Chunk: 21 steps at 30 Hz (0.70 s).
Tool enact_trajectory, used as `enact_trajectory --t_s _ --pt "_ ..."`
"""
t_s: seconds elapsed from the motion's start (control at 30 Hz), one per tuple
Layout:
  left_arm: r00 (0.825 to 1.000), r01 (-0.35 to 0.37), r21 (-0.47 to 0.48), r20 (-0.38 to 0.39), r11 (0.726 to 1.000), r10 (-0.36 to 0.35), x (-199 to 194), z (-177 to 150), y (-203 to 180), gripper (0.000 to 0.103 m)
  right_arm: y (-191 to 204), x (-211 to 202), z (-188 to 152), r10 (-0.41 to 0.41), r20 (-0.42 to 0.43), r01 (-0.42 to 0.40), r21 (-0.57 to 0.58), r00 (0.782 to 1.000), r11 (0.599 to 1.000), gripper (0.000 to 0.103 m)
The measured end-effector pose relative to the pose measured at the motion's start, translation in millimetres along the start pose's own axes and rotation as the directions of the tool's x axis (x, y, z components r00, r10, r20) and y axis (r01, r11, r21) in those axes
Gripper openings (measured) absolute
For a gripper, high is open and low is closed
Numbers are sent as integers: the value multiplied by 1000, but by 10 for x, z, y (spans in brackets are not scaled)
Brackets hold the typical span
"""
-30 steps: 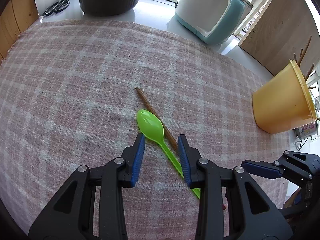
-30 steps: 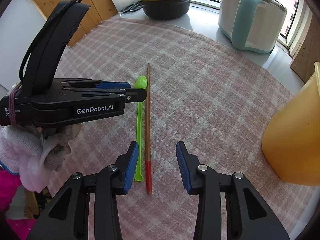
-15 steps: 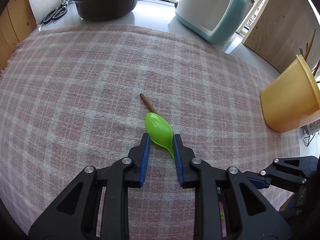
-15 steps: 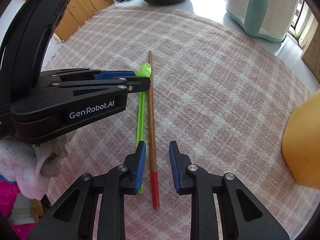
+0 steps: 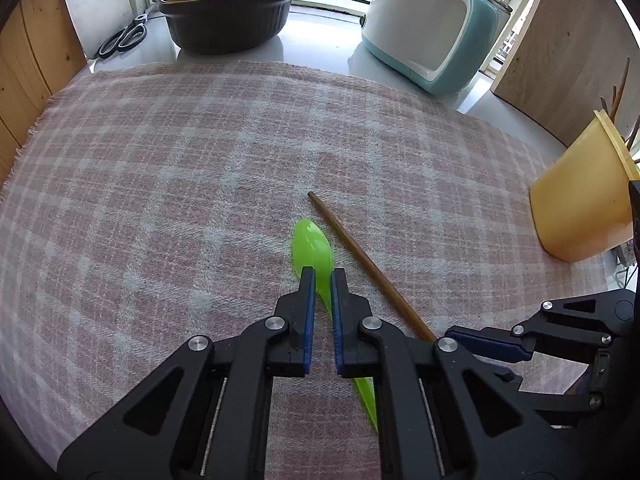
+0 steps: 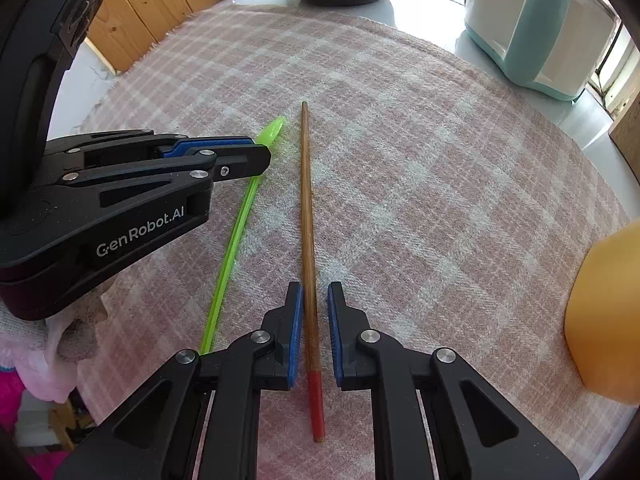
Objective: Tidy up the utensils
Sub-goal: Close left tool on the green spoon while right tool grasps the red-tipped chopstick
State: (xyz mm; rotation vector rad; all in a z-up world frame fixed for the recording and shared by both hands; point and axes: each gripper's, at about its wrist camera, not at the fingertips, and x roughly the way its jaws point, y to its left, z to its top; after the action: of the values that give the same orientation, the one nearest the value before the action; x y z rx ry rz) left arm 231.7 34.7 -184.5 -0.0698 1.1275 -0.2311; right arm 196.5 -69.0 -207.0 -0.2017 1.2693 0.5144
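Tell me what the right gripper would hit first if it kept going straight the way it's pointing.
Probably the checked cloth: the right gripper points steeply down, its jaws closing around the chopstick that lies on it.

Both tongs have narrowed: left [image 5: 320, 280] around spoon [image 5: 312, 246], right [image 6: 314, 300] around chopstick [image 6: 307, 220].

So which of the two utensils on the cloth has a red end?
The wooden chopstick, lying between the closing right gripper jaws. The green spoon beside it is one colour throughout.
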Motion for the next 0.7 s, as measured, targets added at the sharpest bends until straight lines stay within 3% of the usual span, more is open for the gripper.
enact_trajectory --t_s 0.43,0.63,0.7 --pt "999 30 -74 -21 997 -32 -15 -45 164 4 27 121 343 -46 -18 45 -9 999 999 5" --pt "998 55 -97 -25 994 -58 13 -17 103 34 -26 104 358 -49 -20 49 5 999 999 5" --pt "999 39 -82 -17 996 -40 23 -2 51 36 -24 106 377 -59 -21 60 2 998 998 5"
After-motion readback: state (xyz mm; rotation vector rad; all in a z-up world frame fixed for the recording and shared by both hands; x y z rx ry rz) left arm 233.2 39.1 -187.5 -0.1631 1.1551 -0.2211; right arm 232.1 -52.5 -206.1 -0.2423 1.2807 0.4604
